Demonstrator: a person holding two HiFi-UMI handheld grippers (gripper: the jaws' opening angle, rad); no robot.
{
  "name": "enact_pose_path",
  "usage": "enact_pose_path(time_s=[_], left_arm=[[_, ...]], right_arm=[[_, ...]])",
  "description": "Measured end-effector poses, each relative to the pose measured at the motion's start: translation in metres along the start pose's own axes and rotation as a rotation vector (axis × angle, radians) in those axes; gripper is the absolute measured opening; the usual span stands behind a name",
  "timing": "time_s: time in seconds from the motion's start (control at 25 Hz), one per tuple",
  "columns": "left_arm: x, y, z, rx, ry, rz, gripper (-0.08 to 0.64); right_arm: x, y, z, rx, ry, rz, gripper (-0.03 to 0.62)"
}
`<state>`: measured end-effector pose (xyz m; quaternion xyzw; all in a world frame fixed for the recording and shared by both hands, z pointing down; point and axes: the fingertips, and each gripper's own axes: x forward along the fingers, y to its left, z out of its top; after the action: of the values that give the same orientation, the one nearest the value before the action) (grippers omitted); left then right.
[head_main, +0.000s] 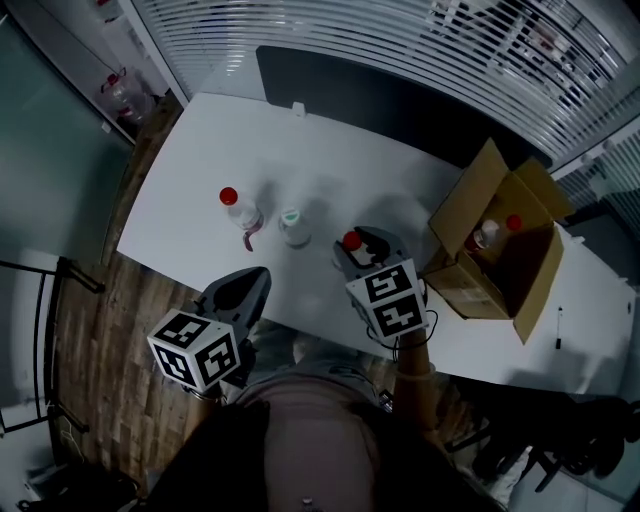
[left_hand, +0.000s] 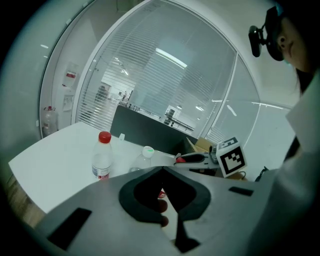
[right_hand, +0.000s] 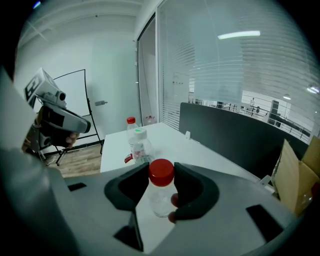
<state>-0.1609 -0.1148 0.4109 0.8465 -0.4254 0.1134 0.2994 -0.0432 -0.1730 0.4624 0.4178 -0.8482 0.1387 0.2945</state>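
Left tongs (left_hand: 163, 168) hang over the near edge of the white table (head_main: 200, 150). Their jaws are pressed together with nothing between them, and the tips aim out across the tabletop. Ahead of them and slightly to their left stands the far red-capped bottle (head_main: 240, 212), upright. Ahead and slightly to their right, near that one but apart from it, stands the white-capped bottle (head_main: 293, 226), also upright. It sits between the two tongs, closer to the right pair.

Right tongs (right_hand: 161, 172) are pinching the held bottle (right_hand: 159, 200) at its red cap, one pad on each side. This clear bottle stands straight in the grip – long axis vertical, cap pointing up, base down toward the table. Whether the base rests on the surface cannot be told.

Just to the right of the right tongs sits an open cardboard box (head_main: 465, 205) with its flaps raised. Inside it show two bottle tops – one red, one white.
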Motion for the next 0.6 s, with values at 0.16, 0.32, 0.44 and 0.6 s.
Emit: enact_pose_path(time_s=[0.16,0.32,0.44,0.6], left_arm=[[0.0030,-0.0023,0.0019,0.014,0.009,-0.020,0.008],[0.0048,-0.0040,0.0046,0.028,0.018,-0.042,0.008],[0.0067,-0.0054,0.0053,0.041,0.028,-0.062,0.008],[0.0087,-0.0060,0.0069,0.056,0.036,-0.089,0.008]], right_arm=[[-0.0011,-0.0027,-0.0024,0.030,0.007,-0.005,0.160],[-0.0026,-0.0037,-0.0035,0.050,0.009,-0.016,0.161],[-0.0043,-0.0039,-0.0041,0.064,0.006,-0.026,0.161],[-0.0093,-0.0041,-0.0030,0.081,-0.006,-0.048,0.161]])
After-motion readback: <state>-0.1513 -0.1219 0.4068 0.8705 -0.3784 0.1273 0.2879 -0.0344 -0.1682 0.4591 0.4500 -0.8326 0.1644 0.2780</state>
